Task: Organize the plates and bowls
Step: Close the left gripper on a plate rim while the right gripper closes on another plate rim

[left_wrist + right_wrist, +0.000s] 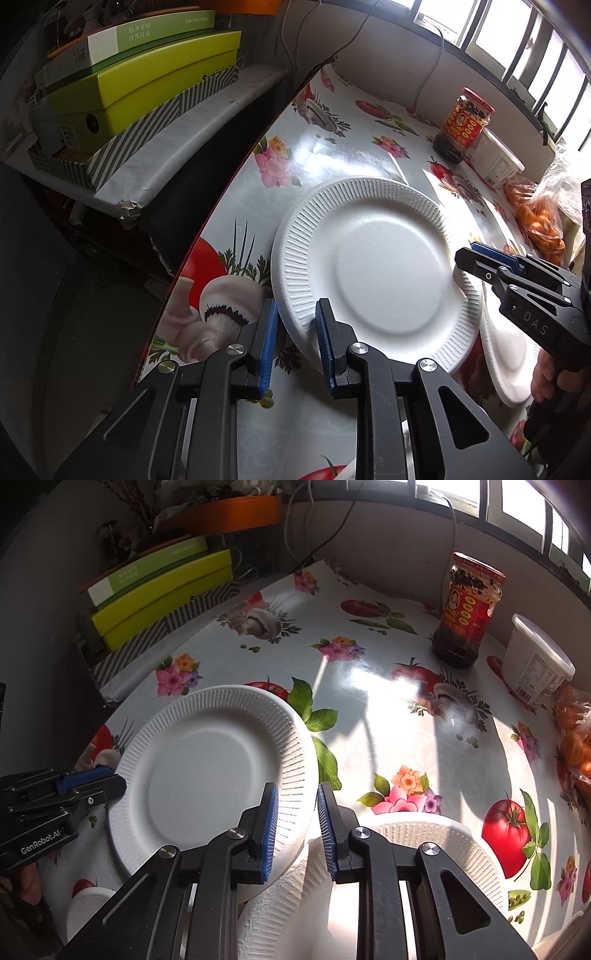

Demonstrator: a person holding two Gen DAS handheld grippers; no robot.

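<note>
stacked boxes [147, 85] in green and yellow are seen on a shelf [177, 147] at far left, off the counter [332, 147]. the counter is covered with a glossy cloth printed with flowers, tomatoes and mushrooms.

a white paper plate [369, 266] with a ribbed rim is found near the counter's left edge, tilted, its near side raised. the left tool [295, 325] is placed at the plate's near-left rim, which passes between the two blue pads [269, 332]; the jaws are narrowed around the rim, but in the left wrist view a gap shows beside the left pad, so firm pressure on the rim cannot be confirmed from that view. in the right wrist view the left tool [110, 775] is seen at the plate's [207, 768] left rim.

the right tool [297, 819] is set at the plate's right rim, with the rim between its nearly closed blue pads [271, 823]. in the left wrist view its tips [469, 258] are seen closed on that rim, and a hand [554, 376] is visible on its grip.

a second paper plate [424, 845] lies below the right tool, partly under the first. a white bowl [88, 908] is partly visible at lower left of the right wrist view.

further right, at the back, a red-labelled jar [469, 613] stands upright, a white tub [535, 661] just beside it, and a bag of oranges [576, 746] at the right edge.
</note>
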